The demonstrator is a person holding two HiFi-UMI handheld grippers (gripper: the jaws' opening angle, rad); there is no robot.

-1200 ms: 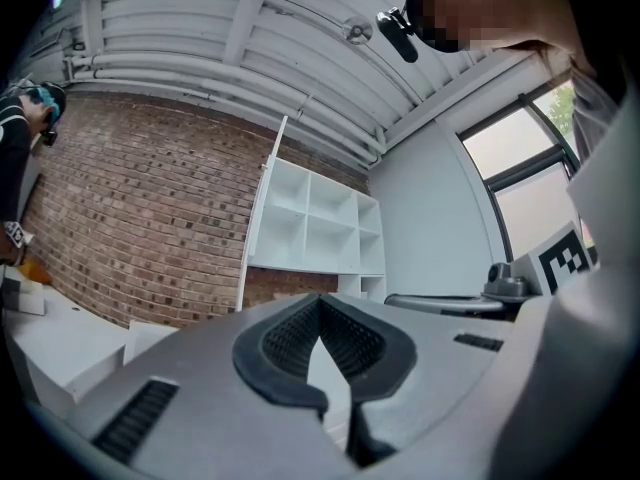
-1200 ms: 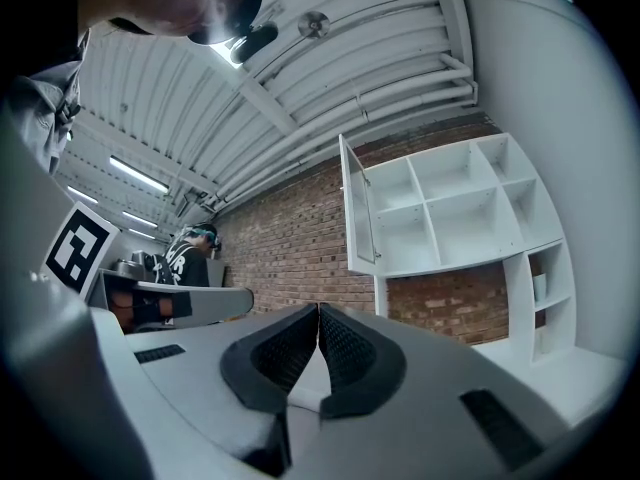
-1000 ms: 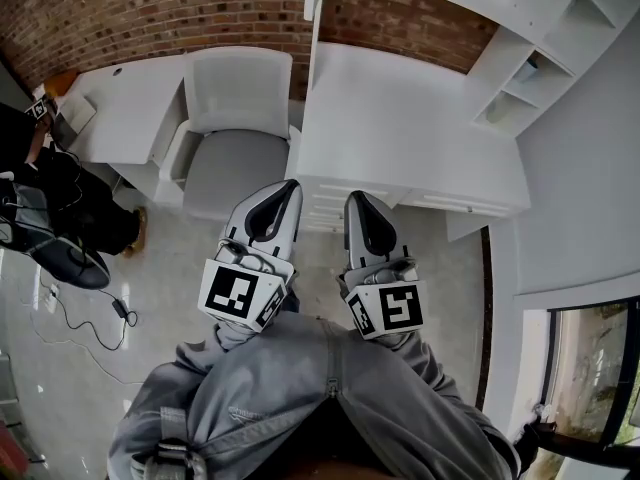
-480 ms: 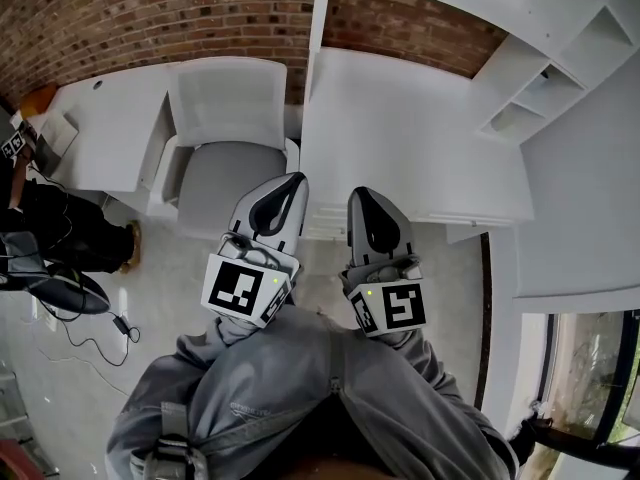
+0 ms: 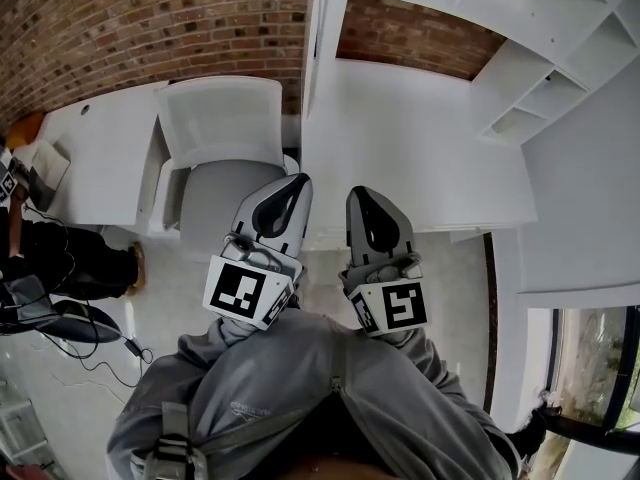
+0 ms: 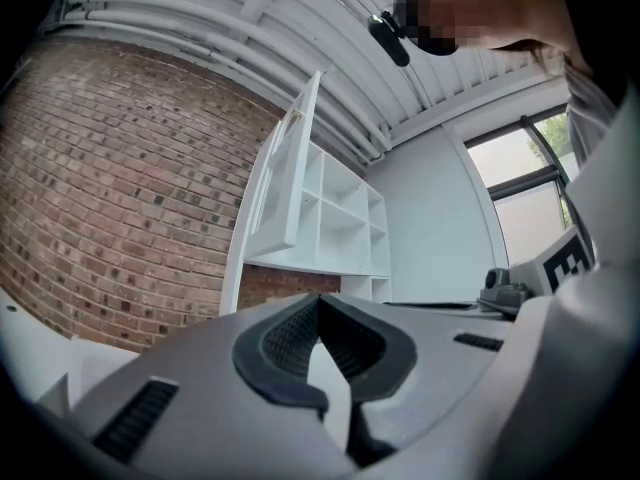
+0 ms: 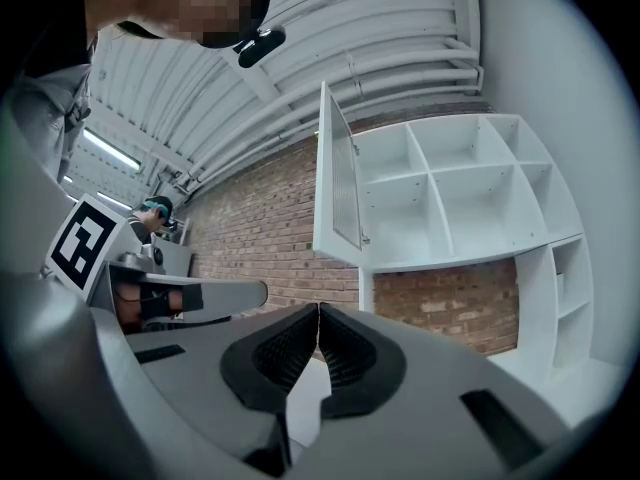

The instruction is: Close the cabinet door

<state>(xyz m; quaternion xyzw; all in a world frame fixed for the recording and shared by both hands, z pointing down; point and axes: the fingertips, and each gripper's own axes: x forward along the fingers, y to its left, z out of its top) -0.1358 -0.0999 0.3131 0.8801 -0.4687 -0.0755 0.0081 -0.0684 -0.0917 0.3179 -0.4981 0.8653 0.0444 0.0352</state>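
Nearer the desk (image 5: pixel 420 138) now, left gripper (image 5: pixel 296 182) and right gripper (image 5: pixel 359 194) remain closed, empty.

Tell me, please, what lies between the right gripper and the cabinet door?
Only bare desk; the right gripper view shows nothing standing between the right gripper and the door.

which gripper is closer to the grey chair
Left. In the head view the tip of the left gripper lies over the seat edge of the grey chair. The right gripper sits further right, at the front edge of the white desk.
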